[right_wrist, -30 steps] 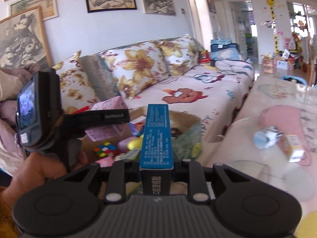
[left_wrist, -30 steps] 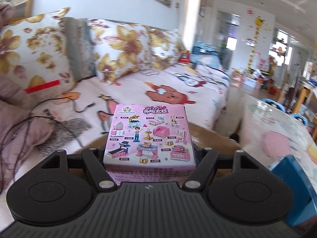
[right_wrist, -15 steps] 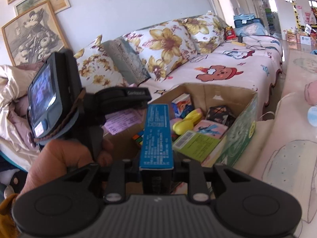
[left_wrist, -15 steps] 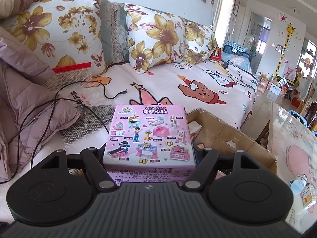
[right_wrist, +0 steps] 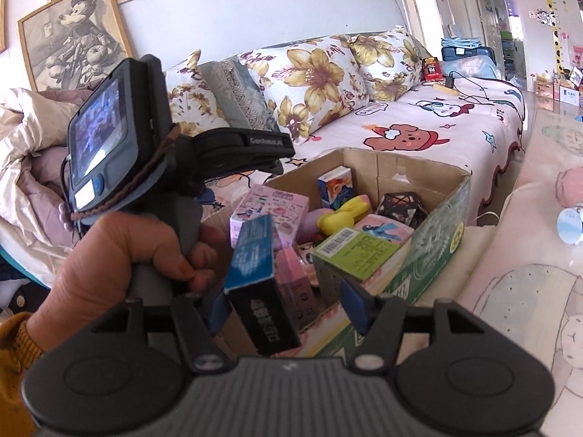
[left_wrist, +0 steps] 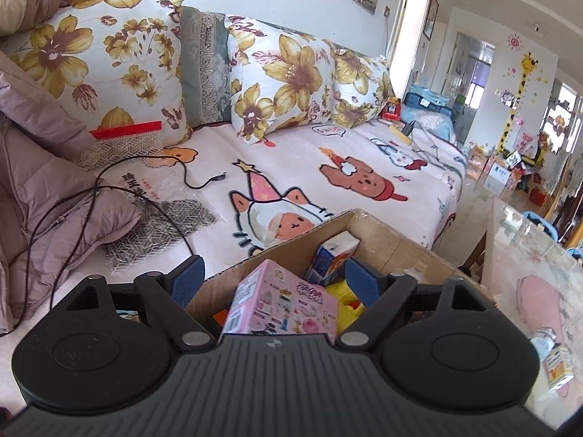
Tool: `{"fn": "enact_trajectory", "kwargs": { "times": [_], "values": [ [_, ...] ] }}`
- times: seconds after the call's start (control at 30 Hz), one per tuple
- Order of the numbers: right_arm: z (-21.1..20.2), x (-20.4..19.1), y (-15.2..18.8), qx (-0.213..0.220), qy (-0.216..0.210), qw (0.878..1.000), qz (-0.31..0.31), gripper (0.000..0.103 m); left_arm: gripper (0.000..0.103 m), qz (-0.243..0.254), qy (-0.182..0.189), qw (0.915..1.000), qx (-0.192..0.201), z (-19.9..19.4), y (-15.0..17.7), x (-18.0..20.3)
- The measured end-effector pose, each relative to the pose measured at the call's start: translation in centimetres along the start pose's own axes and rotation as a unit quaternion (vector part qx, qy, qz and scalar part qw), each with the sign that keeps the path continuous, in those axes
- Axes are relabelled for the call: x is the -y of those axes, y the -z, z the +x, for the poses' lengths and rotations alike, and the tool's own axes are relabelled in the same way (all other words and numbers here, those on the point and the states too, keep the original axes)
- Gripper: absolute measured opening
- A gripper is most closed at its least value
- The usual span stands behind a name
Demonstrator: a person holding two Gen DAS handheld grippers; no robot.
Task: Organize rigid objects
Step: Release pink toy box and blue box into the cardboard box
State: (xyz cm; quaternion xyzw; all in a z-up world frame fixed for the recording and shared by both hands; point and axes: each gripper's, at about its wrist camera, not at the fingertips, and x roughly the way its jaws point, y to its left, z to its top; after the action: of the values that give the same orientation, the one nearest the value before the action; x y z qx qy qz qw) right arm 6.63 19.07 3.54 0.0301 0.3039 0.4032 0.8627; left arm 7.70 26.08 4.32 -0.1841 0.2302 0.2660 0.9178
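Held by a hand (right_wrist: 120, 255), my left gripper (left_wrist: 275, 278) hangs over the near corner of an open cardboard box (left_wrist: 386, 233), and its jaws are opening wide. A pink toy box (left_wrist: 280, 302) lies tilted below and between the blue pads (left_wrist: 187, 276), touching neither. In the right wrist view the same pink toy box (right_wrist: 269, 207) rests inside the cardboard box (right_wrist: 437, 225). The jaws of my right gripper (right_wrist: 288, 307) are opening. A blue-topped box (right_wrist: 255, 255) leans left between them against the left pad (right_wrist: 218, 309), clear of the right pad.
The cardboard box holds a yellow toy (right_wrist: 344, 215), a black faceted cube (right_wrist: 400, 207), a green box (right_wrist: 357, 255) and an orange-blue carton (right_wrist: 335, 189). A sofa (left_wrist: 328, 167) with flowered cushions and a black cable (left_wrist: 145, 189) lies behind. A bottle (left_wrist: 554, 357) stands on the table at the right.
Both grippers have opened. The pink toy box dropped out of the left jaws and tilted into the cardboard box. The blue-topped box tipped left in the right jaws.
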Motion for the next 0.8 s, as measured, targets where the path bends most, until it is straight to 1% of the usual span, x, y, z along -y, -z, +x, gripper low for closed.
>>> {"fn": "enact_trajectory", "kwargs": {
  "times": [0.07, 0.2, 0.23, 0.27, 0.37, 0.47, 0.6, 0.63, 0.67, 0.73, 0.8],
  "values": [
    [-0.1, 0.1, 0.2, 0.001, -0.012, 1.0, 0.005, 0.063, 0.103, -0.002, -0.002, 1.0, 0.004, -0.1, 0.0, 0.0],
    [-0.1, -0.3, 0.5, -0.005, -0.04, 0.999, 0.002, 0.058, 0.103, -0.012, -0.019, 0.9996, 0.02, -0.3, -0.3, -0.6],
    [-0.1, -0.3, 0.6, -0.009, -0.055, 0.998, -0.002, 0.057, 0.103, -0.016, -0.022, 0.9994, 0.023, -0.3, -0.4, -0.8],
    [-0.1, -0.3, 0.8, -0.012, -0.067, 0.998, -0.002, 0.052, 0.103, -0.018, -0.025, 0.9992, 0.025, -0.3, -0.4, -0.9],
    [-0.1, -0.2, 1.0, -0.012, -0.078, 0.997, -0.006, 0.051, 0.103, -0.015, -0.03, 0.999, 0.03, -0.4, -0.4, -1.1],
    [-0.5, 0.6, 1.0, -0.007, -0.094, 0.996, 0.007, 0.051, 0.103, -0.017, 0.0, 0.9997, 0.02, -0.3, -0.3, -0.8],
    [-0.9, 0.9, 1.1, -0.001, -0.093, 0.996, 0.013, 0.052, 0.103, -0.007, 0.053, 0.9986, 0.004, -0.2, 0.0, 0.1],
    [-1.0, 1.0, 1.1, 0.001, -0.091, 0.996, 0.012, 0.052, 0.103, -0.003, 0.057, 0.9984, -0.001, -0.2, 0.0, 0.3],
    [-1.1, 1.0, 1.2, 0.004, -0.089, 0.996, 0.011, 0.055, 0.103, 0.001, 0.05, 0.9987, 0.002, -0.2, 0.1, 0.4],
    [-1.3, 1.1, 1.2, 0.008, -0.087, 0.996, 0.014, 0.061, 0.103, 0.009, 0.041, 0.9989, 0.021, -0.7, 0.0, 0.5],
    [-1.4, 1.2, 1.3, 0.012, -0.089, 0.996, 0.014, 0.063, 0.103, 0.008, 0.035, 0.9989, 0.03, -0.8, -0.1, 0.2]
  ]
}}
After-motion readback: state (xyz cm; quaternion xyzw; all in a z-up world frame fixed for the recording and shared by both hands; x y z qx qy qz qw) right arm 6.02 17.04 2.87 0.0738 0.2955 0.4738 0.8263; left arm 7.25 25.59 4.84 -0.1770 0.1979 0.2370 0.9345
